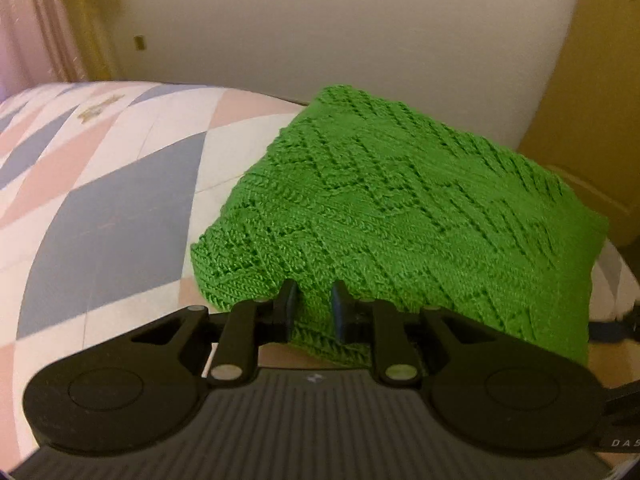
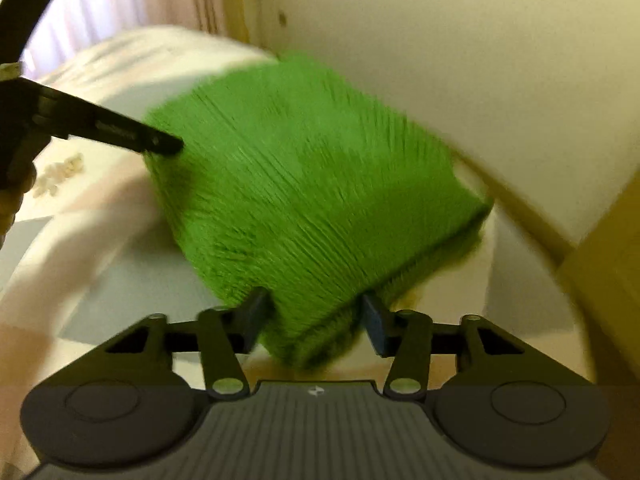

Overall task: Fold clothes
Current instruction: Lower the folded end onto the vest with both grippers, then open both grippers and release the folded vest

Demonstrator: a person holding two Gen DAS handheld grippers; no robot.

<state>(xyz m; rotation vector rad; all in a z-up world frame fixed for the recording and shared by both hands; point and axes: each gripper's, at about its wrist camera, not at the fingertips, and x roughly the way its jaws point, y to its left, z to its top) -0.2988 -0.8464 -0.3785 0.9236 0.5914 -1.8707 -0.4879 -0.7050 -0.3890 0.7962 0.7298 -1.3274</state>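
A bright green knitted sweater point(image 1: 400, 208) lies folded into a thick block on the bed. My left gripper point(image 1: 313, 296) is shut on its near left corner, the fabric pinched between the two fingers. In the right wrist view the sweater point(image 2: 312, 184) is blurred by motion. My right gripper point(image 2: 314, 312) has its jaws spread around the near corner of the folded block, the fabric between them. The left gripper also shows in the right wrist view point(image 2: 160, 142), at the sweater's far left edge.
The bed has a sheet with pink, grey-blue and white diamonds point(image 1: 100, 200). A cream wall point(image 1: 340, 32) stands right behind the sweater. A yellow wooden door or cabinet point(image 1: 592, 100) is at the right, and curtains point(image 2: 140, 0) at the far left.
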